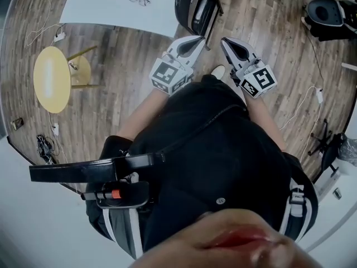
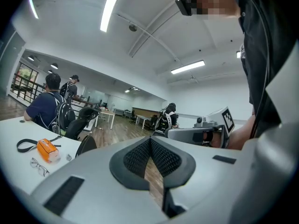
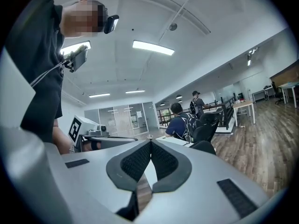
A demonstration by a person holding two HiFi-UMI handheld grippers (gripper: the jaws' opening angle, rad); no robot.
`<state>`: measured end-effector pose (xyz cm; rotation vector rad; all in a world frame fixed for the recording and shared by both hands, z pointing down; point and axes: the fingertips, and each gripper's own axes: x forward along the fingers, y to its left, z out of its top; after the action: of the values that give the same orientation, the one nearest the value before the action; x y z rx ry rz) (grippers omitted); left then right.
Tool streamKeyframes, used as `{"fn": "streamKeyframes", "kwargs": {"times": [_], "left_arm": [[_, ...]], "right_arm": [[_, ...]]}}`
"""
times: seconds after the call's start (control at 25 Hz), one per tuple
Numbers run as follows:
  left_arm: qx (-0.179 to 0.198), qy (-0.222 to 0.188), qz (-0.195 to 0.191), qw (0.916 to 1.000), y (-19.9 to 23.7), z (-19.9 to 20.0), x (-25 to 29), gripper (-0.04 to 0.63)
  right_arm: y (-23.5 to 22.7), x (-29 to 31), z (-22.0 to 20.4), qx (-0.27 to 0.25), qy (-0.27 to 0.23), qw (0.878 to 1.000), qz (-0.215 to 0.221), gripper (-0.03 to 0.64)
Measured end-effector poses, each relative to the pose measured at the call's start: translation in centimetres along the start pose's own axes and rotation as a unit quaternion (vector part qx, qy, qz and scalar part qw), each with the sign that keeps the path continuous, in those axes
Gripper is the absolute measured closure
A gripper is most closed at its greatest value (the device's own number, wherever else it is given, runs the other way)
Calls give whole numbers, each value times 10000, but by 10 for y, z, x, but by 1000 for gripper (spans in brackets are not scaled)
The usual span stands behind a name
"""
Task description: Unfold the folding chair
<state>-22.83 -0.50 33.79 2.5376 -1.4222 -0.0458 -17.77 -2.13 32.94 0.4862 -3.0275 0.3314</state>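
Left gripper (image 1: 199,38) and right gripper (image 1: 226,40) both closed, empty; I see chair (image 1: 193,5) at 12 o'clock, left nearer.

**Chair and table ahead, bare floor to both sides**

Just beyond the tips of the left gripper (image 1: 198,40) and right gripper (image 1: 226,41), the black chair (image 1: 195,7) stands beside the corner of the table (image 1: 100,7); together they block the way forward. Bare floor (image 1: 128,54) lies open to the left, between the table edge and the yellow stool (image 1: 52,78). It also lies open to the right, up to an office chair (image 1: 329,15). A left cable (image 1: 42,32) and a right cable (image 1: 304,108) trail over the floor at the far sides. The person's body closes the near side.
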Motion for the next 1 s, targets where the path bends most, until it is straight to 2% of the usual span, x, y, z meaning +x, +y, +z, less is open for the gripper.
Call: {"fn": "streamKeyframes", "kwargs": {"times": [0.24,0.48,0.64,0.84,1.0], "left_arm": [[125,-52,333,9994,3,13,45,601],[123,40,708,9974,18,10,80,600],[129,182,880,9959,36,10,82,601],[64,396,854,9955,73,6,80,601],[-27,923,854,9921,120,-7,86,601]], "right_arm": [[-35,2,11,-32,-74,9989,454,609],[-65,14,17,85,-164,9962,848,609],[-78,29,20,89,-211,9967,773,609],[-86,56,10,-69,-125,9978,650,609],[-90,86,2,-57,-17,9986,520,609]]}}
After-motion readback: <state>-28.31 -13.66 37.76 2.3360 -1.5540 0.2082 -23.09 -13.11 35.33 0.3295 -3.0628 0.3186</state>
